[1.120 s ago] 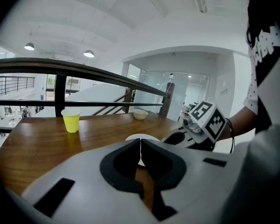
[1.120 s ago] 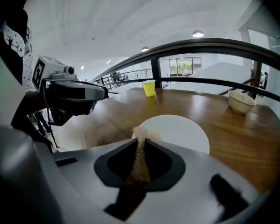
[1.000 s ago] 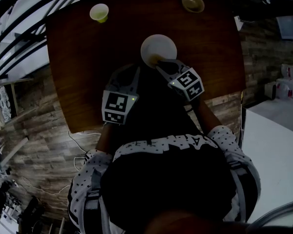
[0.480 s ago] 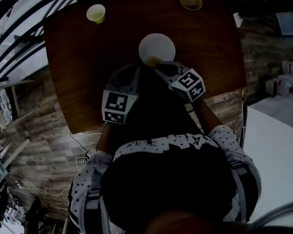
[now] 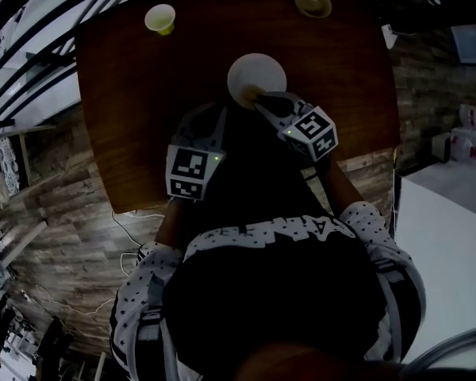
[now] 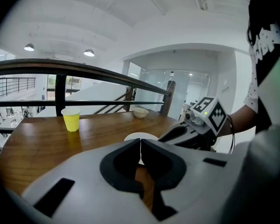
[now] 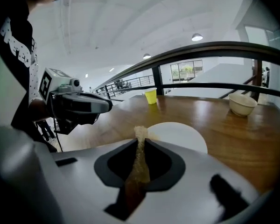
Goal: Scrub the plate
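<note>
Evidently the right gripper pinches a tan scrub pad over the plate — ready to scrub — while the left gripper, pressed together empty, idles alongside.

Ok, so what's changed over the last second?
The right hand-held gripper, shut on a tan scrubbing pad, twisted and shifted slightly rightward at the near edge of the round white plate. The shut left hand-held gripper, plate, yellow paper cup and beige bowl stayed put.

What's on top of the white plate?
Only a tan scrub pad, clamped in the right gripper, at the near rim of the plate; the rest looks bare. The jaws hide any contact.
</note>
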A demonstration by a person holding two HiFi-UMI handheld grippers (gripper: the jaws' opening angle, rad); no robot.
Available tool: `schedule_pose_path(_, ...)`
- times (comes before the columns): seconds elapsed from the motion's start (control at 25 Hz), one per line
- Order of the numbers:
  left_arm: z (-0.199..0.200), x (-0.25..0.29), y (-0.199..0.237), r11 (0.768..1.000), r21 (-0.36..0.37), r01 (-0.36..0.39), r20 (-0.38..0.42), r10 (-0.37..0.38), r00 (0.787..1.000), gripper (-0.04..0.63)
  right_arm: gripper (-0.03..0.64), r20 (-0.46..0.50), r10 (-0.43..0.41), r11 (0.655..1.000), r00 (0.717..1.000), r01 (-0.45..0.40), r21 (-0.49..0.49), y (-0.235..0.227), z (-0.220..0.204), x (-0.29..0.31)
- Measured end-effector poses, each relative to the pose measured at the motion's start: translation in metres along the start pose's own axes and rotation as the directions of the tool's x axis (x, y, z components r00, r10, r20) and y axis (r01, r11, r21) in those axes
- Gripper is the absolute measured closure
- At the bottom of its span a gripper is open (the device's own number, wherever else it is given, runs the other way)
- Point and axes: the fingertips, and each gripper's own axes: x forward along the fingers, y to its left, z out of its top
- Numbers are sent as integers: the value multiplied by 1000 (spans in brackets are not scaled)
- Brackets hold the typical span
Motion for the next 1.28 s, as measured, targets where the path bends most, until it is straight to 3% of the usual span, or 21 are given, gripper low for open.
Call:
schedule_pose_path(0.28, 0, -4, 3, 1000, -13, -26, 11, 26, 1000, 581, 568, 71, -157, 987, 985, 155, 42, -51, 22, -7)
schedule_pose_path(0.44, -3, -7, 4, 999, -28, -44, 0, 44, 999, 581, 568, 26, -236, 970, 972, 237, -63, -73, 19, -5)
schedule_pose_path(1.0, -4, -10, 14, 995, -50, -87, -2, 87, 996, 581, 568, 11, -253, 944, 967, 249, -214, -98, 28, 11)
schedule_pose_path(1.28, -2, -5, 17, 994, -55, -91, -5, 91, 996, 581, 568, -16, -219, 955, 975, 212, -208, -101, 21, 17)
